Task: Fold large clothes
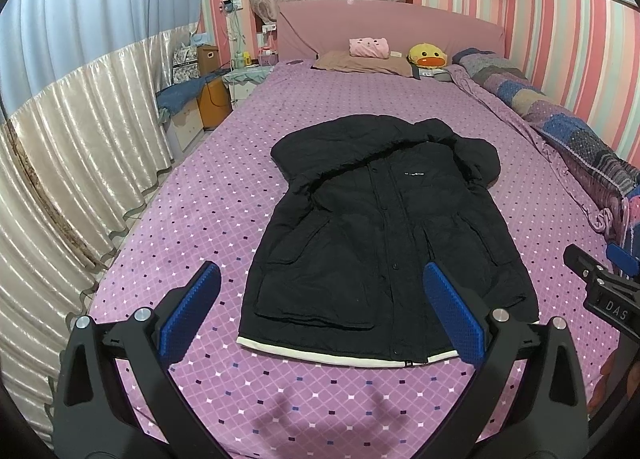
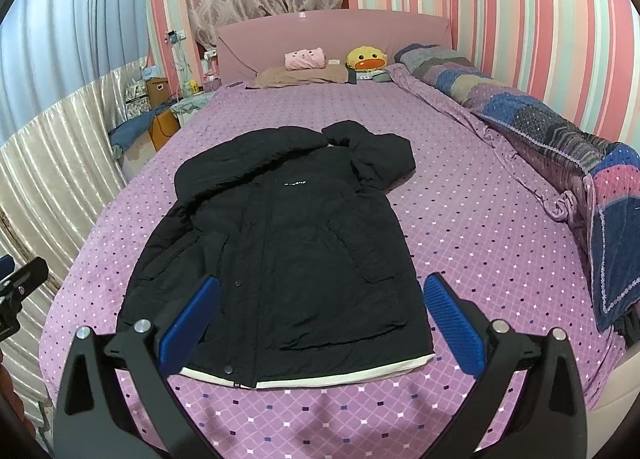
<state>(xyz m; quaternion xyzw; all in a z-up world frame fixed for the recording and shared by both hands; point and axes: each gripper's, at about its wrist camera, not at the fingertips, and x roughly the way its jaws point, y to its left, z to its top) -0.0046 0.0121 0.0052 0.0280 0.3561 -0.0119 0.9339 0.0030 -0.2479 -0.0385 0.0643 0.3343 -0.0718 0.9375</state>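
Note:
A long black hooded coat [image 1: 380,227] [image 2: 280,243] lies face up on the purple patterned bed sheet [image 1: 224,195] [image 2: 480,227]. Its white hem faces me and its sleeves are folded in over the body. My left gripper [image 1: 322,291] hovers open above the coat's hem, its blue pads [image 1: 188,315] spread wide with nothing between them. My right gripper [image 2: 322,303] is also open over the hem, holding nothing. The right gripper's tip [image 1: 600,279] shows at the right edge of the left wrist view. The left gripper's tip [image 2: 20,291] shows at the left edge of the right wrist view.
A rolled patchwork quilt [image 1: 560,127] [image 2: 540,127] runs along the bed's right side by the striped wall. Pillows, a pink plush [image 1: 370,48] and a yellow duck plush [image 1: 427,56] sit at the headboard. A bedside table [image 1: 240,79] and curtains [image 1: 80,131] stand to the left.

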